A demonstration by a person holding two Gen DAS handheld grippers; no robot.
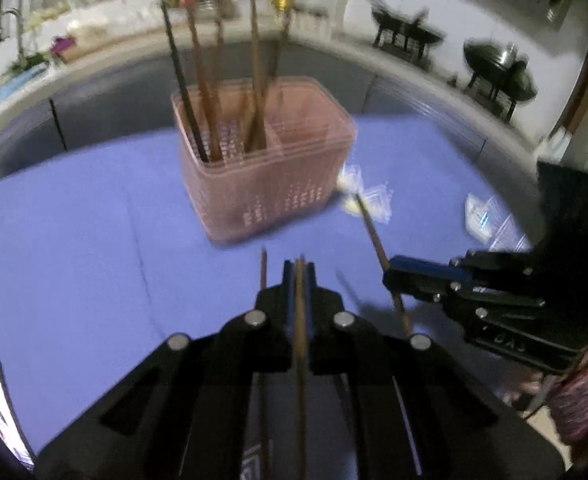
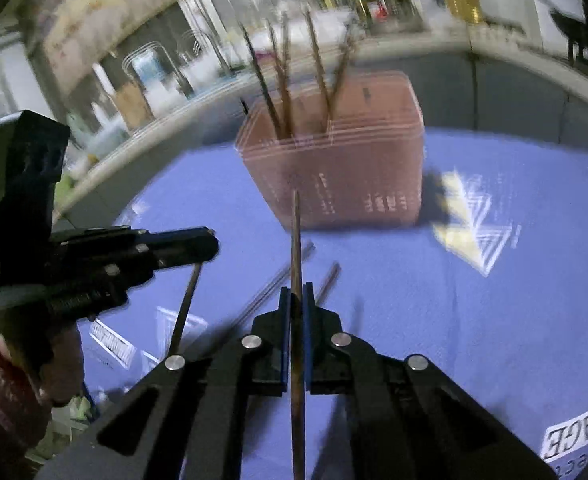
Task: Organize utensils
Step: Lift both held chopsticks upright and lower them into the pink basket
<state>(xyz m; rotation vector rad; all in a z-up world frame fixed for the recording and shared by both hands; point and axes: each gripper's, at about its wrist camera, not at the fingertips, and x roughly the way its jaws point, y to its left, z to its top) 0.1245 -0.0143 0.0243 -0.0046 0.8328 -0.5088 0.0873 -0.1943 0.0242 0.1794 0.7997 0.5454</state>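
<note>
Chopsticks [image 1: 214, 92] are seen standing upright in the left compartment of a pink slotted basket [image 1: 270, 184], which is set on a blue cloth [image 1: 74, 240]. Nearer the camera than the basket, one brown chopstick [image 1: 299, 320] is clamped in the closed left gripper [image 1: 299, 276]. To the basket's right, another chopstick [image 2: 295, 248] is pinched in the closed right gripper [image 2: 297, 296]. Behind the basket, a cluttered counter [image 1: 106, 36] is blurred.
</note>
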